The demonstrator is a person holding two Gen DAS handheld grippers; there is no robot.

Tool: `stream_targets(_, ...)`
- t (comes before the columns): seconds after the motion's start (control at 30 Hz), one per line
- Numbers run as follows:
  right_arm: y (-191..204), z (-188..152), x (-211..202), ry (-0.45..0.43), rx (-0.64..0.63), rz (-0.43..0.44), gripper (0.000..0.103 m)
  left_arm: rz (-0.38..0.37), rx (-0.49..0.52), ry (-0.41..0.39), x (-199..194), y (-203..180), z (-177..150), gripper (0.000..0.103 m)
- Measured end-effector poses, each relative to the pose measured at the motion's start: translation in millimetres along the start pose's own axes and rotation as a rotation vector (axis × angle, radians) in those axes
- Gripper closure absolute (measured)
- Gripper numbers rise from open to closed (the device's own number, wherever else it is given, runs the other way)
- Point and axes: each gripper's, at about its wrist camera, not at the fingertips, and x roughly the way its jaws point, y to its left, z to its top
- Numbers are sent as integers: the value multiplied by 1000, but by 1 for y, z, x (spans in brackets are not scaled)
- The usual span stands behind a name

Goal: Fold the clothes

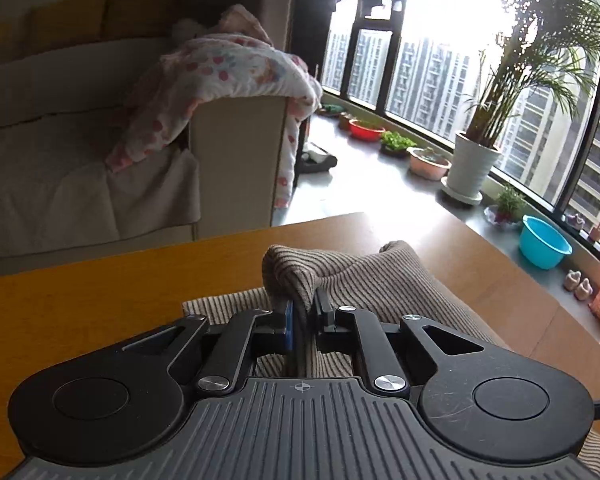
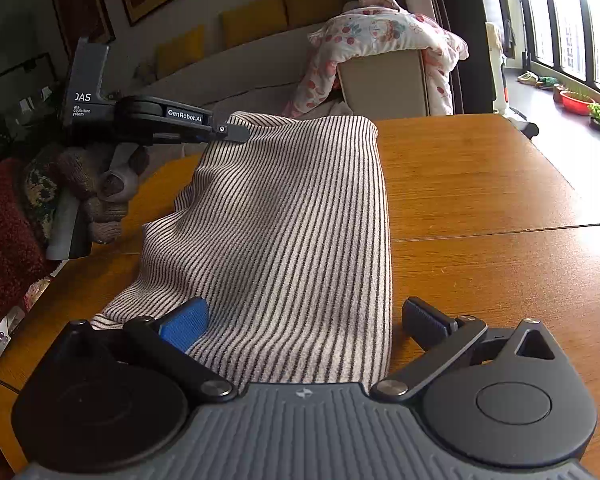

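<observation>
A striped beige-and-dark knit garment (image 2: pixel 284 232) lies on the wooden table (image 2: pixel 480 184). My left gripper (image 1: pixel 306 312) is shut on a bunched edge of the garment (image 1: pixel 292 272) and lifts it off the table. In the right wrist view the left gripper (image 2: pixel 236 132) holds the garment's far left corner raised. My right gripper (image 2: pixel 304 320) is open, its jaws wide apart over the near end of the garment, the blue pad (image 2: pixel 186 322) resting on the cloth and the black pad (image 2: pixel 424 318) just off its right edge.
A sofa (image 1: pixel 60 140) with a flowered blanket (image 1: pixel 228 76) stands behind the table. Plant pots (image 1: pixel 470 164) and a blue basin (image 1: pixel 544 242) line the window sill. A table seam (image 2: pixel 500 232) runs to the right of the garment.
</observation>
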Motion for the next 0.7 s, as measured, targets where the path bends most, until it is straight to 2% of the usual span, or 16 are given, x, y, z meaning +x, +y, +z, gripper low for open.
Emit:
stream_targets(0.07,1,0,1,2,-4,-5,0,32,14,43,9,4,-10,88)
stream_targets(0.13,3,1,1,4,-7,-11,0,51,40,27,7,5,-14,80)
stream_targets(0.2,2,1,1,2,6,-5,0,72,53,20,2,7,-15,67)
stream_targets(0.27,0,2,1,3,21,8,0,86,43,16,-8,11,-14,61)
stream_targets(0.33,3,2,2,13,9,12,0,67,-12,7,-25,16,-10,64)
stream_targets(0.37,5,3,3,19,0,16,0,37,-47,-5,-36,16,-10,65)
stream_targets(0.43,9,3,4,32,-27,28,0,-77,-108,-24,-59,8,-15,59)
stream_targets(0.5,8,5,2,48,-22,44,0,-191,-166,-39,-81,0,-20,47)
stream_targets(0.57,1,9,-8,31,5,47,0,-285,-162,2,-92,-19,-36,45)
stream_targets(0.67,-3,15,-31,-54,-51,-73,0,-369,-135,82,-96,-40,-65,44)
stream_targets(0.7,-4,14,-35,-63,-73,-108,0,-364,-123,108,-93,-43,-73,44)
